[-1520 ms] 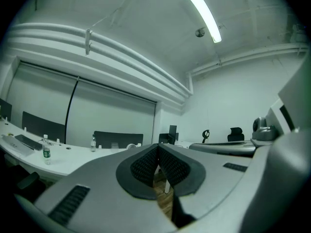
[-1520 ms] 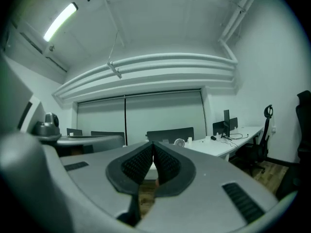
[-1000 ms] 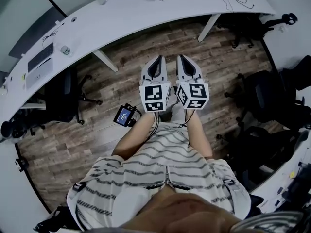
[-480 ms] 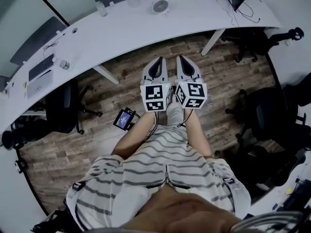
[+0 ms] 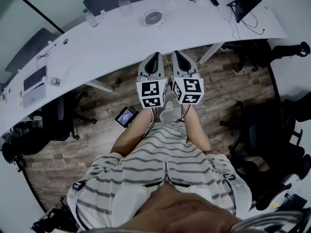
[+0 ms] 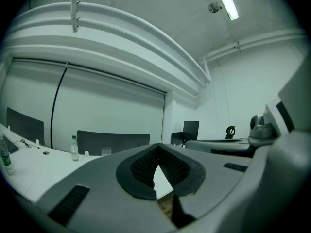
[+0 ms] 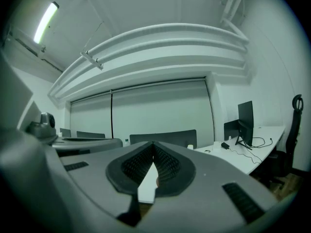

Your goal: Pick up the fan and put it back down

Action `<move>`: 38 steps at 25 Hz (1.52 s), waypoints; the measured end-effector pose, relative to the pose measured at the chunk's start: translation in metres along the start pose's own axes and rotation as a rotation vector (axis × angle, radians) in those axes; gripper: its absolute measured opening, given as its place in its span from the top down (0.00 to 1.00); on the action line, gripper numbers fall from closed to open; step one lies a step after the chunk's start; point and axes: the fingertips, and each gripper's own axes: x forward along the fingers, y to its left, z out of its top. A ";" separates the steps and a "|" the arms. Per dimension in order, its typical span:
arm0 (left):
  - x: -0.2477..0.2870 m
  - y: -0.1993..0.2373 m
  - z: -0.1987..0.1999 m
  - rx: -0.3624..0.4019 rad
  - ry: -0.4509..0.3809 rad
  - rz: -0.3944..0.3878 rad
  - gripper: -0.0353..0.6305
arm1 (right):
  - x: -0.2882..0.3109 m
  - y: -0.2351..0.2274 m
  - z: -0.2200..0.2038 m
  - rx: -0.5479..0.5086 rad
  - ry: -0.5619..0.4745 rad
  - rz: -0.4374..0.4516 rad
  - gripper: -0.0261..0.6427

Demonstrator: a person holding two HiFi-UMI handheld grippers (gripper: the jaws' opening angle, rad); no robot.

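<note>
A small round white fan [image 5: 152, 18] stands on the long curved white desk [image 5: 116, 42], seen in the head view near the top middle. My left gripper [image 5: 154, 57] and right gripper [image 5: 177, 55] are held side by side, level, over the desk's near edge, a short way this side of the fan. Both have their jaws shut with nothing between them. In the left gripper view the left gripper [image 6: 156, 147] shows tips that meet. The right gripper [image 7: 153, 145] in its own view looks the same. The fan is hidden behind the jaws in both gripper views.
On the desk stand a water bottle [image 5: 88, 16], a glass [image 5: 124, 6], a laptop [image 5: 33, 85] at far left and a monitor [image 5: 248, 1] with cables at right. Office chairs [image 5: 62, 115] stand under the desk and at right. A small screen device [image 5: 126, 116] hangs by my hip.
I have walked toward the desk: desk and fan have come nearer, lower in the head view, and both grippers now reach its edge. The jaws stayed shut.
</note>
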 end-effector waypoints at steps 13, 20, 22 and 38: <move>0.119 0.008 0.018 0.012 0.034 0.097 0.94 | 0.099 -0.084 0.022 0.015 0.027 0.089 0.94; 0.155 0.025 0.019 0.014 0.041 0.090 0.94 | 0.138 -0.089 0.014 0.030 0.067 0.096 0.94; 0.164 0.032 0.020 0.016 0.038 0.081 0.94 | 0.150 -0.091 0.014 0.025 0.065 0.092 0.94; 0.254 0.096 0.010 0.051 0.100 0.032 0.94 | 0.241 -0.106 0.013 0.031 0.071 0.057 0.94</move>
